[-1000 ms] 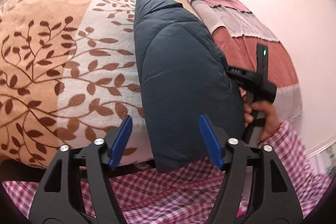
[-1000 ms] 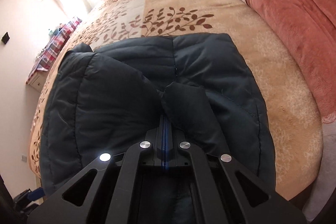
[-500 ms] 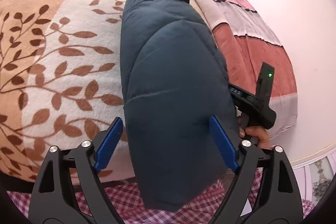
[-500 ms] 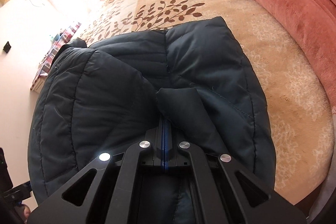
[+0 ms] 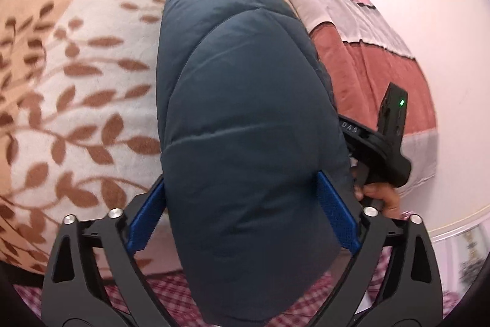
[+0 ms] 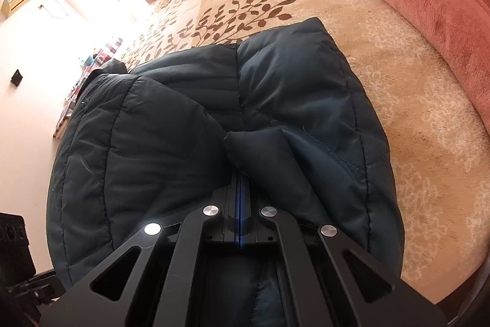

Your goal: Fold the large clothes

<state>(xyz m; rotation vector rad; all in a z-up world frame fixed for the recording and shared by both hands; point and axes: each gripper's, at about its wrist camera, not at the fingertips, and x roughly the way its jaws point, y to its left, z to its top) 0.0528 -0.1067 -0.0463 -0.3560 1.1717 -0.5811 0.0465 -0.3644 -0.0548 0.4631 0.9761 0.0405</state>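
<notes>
Jacket [image 5: 245,143] nearer, now between wider left tool [image 5: 242,210] pads

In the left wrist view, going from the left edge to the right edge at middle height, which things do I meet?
Leaf-patterned blanket → dark blue padded jacket → right gripper held by a hand → reddish-pink blanket → pale wall.

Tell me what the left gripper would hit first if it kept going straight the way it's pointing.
Probably the dark blue puffer jacket. Its padded bulk already sits between the open left gripper and fills the path ahead; the leaf-patterned blanket lies beyond, though depth is unclear.
</notes>
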